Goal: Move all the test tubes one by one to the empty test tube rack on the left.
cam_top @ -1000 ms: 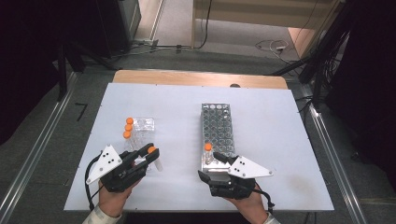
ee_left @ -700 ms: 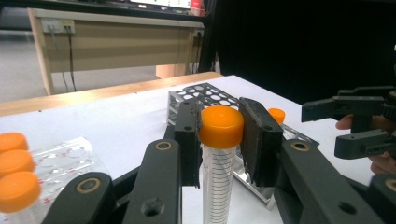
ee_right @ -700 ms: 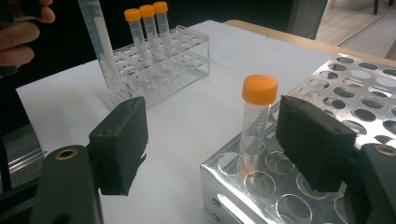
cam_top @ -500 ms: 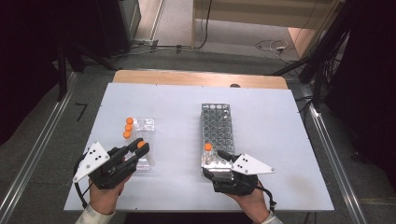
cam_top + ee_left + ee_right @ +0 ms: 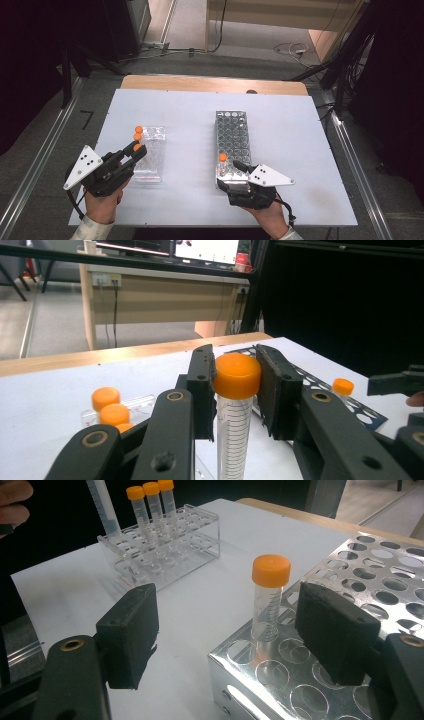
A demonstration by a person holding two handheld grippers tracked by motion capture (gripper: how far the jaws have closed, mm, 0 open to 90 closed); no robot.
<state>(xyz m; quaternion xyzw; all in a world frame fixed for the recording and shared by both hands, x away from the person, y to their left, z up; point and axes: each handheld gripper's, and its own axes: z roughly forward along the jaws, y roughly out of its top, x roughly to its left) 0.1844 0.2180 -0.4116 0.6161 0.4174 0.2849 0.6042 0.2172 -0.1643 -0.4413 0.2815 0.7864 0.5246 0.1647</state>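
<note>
Orange-capped tube (image 5: pixel 236 390) clamped upright between left hand-held gripper (image 5: pixel 235 385) jaws.

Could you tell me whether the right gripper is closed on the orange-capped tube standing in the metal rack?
No, the right gripper stands open, its pads apart from the tube upright in the metal rack.

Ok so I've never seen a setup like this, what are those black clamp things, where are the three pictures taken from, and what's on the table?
A person holds a hand-operated two-jaw gripper in each hand. One picture looks down from above the white table; the other two come from cameras riding on each gripper. The left gripper is shut on an orange-capped tube, beside a clear plastic rack with three more capped tubes. The right gripper is open beside the near corner of a metal rack, where one capped tube stands.
</note>
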